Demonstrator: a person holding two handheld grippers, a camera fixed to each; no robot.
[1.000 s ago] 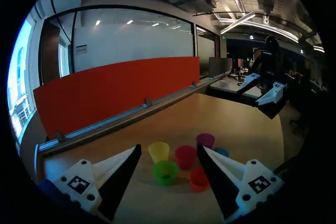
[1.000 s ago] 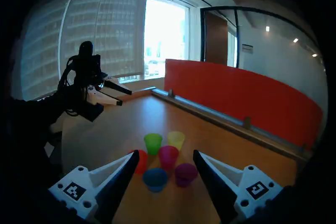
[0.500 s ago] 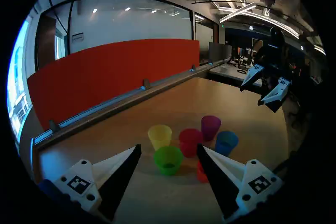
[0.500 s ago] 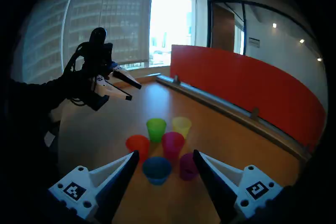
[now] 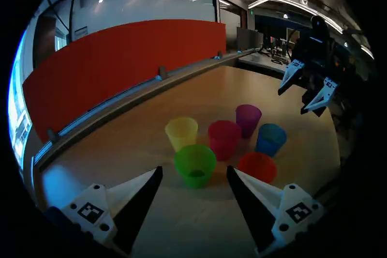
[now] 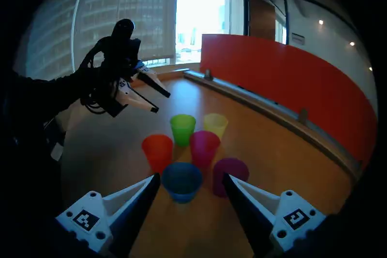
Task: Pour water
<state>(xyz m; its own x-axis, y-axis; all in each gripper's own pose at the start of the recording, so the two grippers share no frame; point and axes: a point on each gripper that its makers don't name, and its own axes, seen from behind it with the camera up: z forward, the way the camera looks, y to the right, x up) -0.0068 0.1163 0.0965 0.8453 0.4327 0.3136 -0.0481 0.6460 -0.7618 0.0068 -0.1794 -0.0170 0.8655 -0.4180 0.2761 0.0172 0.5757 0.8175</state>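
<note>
In the left gripper view, the left gripper hung low over the wooden table, its jaws spread wide with nothing held between them. Right ahead of the tips stood the green cup, front of a tight cluster: yellow cup behind it, pink cup in the middle, purple cup at the back, blue cup and orange cup off to the side. All stood upright. Beyond them the right gripper hovered above the table's far edge, jaws apart, empty. A red partition ran along the desk.

In the right gripper view, the right gripper's own jaws were just as wide and gripped nothing. The blue cup sat nearest, between the tips, the purple cup just beside it. Across the cluster the left gripper hung in the air, open, before a bright window.
</note>
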